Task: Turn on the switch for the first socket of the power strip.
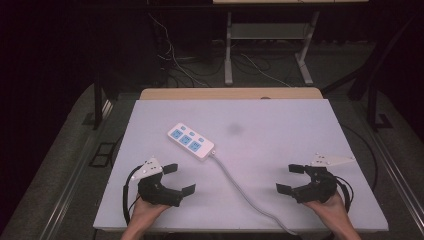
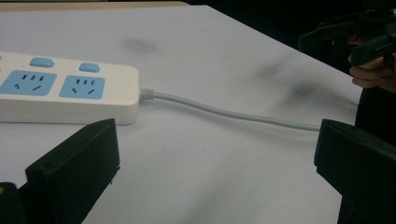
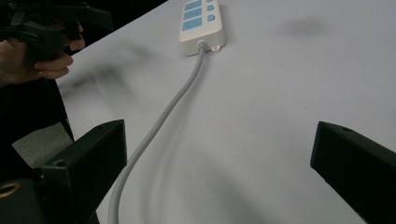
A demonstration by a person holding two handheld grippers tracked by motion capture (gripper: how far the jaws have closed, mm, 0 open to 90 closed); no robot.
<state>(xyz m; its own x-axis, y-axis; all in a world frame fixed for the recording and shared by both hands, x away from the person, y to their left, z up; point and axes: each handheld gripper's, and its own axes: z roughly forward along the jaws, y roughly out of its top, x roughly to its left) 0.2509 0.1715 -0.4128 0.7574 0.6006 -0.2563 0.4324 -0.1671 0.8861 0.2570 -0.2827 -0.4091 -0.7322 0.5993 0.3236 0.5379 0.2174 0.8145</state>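
Nearest the camera, two hands rest on the table (image 1: 300, 120) edge. The left gripper (image 1: 179, 179) at 7 o'clock and the right gripper (image 1: 291, 178) at 5 o'clock both have jaws apart, empty. The power strip (image 1: 191, 142) lies centre-left, at 1 o'clock from the left gripper, its cable (image 1: 240, 187) running toward 5 o'clock between them.

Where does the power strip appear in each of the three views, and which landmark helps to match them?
High view: the power strip lies left of centre on the table, turned diagonally.
Left gripper view: at the left edge, its cord end visible, above the left jaw.
Right gripper view: at the top centre, cord end toward the camera.
Shared landmark: the grey cord, which leaves the strip and runs to the table's near edge.
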